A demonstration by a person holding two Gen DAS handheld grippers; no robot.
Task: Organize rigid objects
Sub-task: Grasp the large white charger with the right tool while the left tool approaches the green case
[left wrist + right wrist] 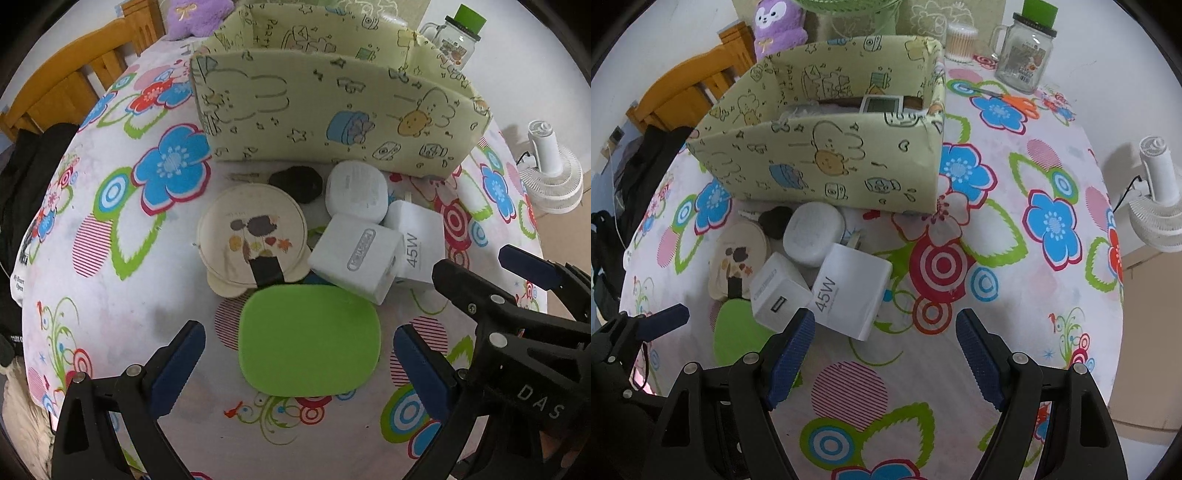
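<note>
Left gripper spread wide, hanging over the green pad on the table, not touching. Right gripper spread, empty, just beside the 45W charger. Chargers, white case and round pouch cluster against the box.

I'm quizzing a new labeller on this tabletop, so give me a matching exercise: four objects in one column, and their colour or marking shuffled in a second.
Things:
1. flat pad
2. key fob
3. larger charger
4. round pouch

Descriptions:
A. black
B. cream with a leaf and hedgehog picture
C. plain bright green
D. white, printed 45W

Pairs: 1-C, 2-A, 3-D, 4-B
</note>
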